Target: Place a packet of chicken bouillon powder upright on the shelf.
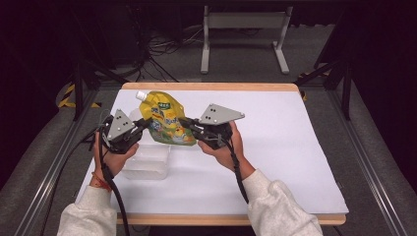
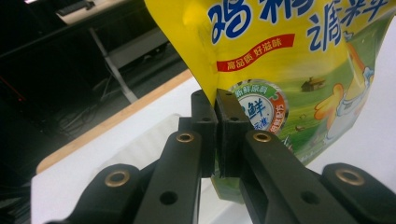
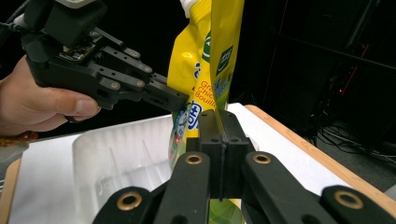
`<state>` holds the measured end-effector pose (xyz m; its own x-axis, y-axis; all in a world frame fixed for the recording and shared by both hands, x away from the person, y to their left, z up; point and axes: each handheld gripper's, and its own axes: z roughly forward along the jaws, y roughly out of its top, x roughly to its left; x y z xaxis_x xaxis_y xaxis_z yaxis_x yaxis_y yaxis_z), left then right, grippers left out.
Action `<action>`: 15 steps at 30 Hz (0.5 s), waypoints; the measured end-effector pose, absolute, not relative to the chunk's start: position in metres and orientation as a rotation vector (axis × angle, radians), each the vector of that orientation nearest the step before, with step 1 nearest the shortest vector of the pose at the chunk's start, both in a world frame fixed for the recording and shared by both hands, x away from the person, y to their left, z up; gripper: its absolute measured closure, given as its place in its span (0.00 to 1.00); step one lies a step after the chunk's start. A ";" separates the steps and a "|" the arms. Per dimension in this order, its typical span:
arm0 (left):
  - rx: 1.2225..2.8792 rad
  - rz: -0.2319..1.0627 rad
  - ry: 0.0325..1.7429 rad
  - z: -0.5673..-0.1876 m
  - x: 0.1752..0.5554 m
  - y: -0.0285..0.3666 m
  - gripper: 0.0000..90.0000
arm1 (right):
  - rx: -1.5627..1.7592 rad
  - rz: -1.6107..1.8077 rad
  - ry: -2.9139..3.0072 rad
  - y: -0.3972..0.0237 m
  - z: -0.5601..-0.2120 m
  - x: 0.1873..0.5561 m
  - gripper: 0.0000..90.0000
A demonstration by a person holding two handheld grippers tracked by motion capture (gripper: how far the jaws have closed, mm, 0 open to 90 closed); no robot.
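A yellow spouted pouch with a white cap and blue lettering is held upright above the table between both grippers. My left gripper is shut on the pouch's left edge; in the left gripper view its jaws pinch the yellow foil at the left gripper's tips. My right gripper is shut on the pouch's right edge; in the right gripper view the pouch rises edge-on from the right gripper's closed tips. The left gripper grips the pouch's other side there.
A clear plastic tub sits on the white table cover below the left gripper, and shows as the tub under the pouch. The wooden table edge runs at the far side. A metal stand stands beyond the table.
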<state>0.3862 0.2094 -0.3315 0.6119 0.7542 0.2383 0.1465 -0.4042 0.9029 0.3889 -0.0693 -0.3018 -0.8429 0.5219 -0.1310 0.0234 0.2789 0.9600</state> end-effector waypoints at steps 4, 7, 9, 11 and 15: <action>1.871 0.818 0.734 -0.332 0.391 0.217 0.98 | 0.489 1.588 2.126 -0.061 -0.302 0.395 1.00; 1.855 0.837 0.748 -0.332 0.395 0.223 0.98 | 0.491 1.594 2.121 -0.053 -0.302 0.401 1.00; 1.839 0.842 0.758 -0.332 0.398 0.229 0.98 | 0.495 1.598 2.118 -0.047 -0.302 0.406 1.00; 1.825 0.839 0.769 -0.334 0.401 0.233 0.98 | 0.497 1.601 2.116 -0.043 -0.302 0.410 1.00; 1.811 0.833 0.788 -0.338 0.410 0.241 0.97 | 0.500 1.594 2.120 -0.032 -0.305 0.418 1.00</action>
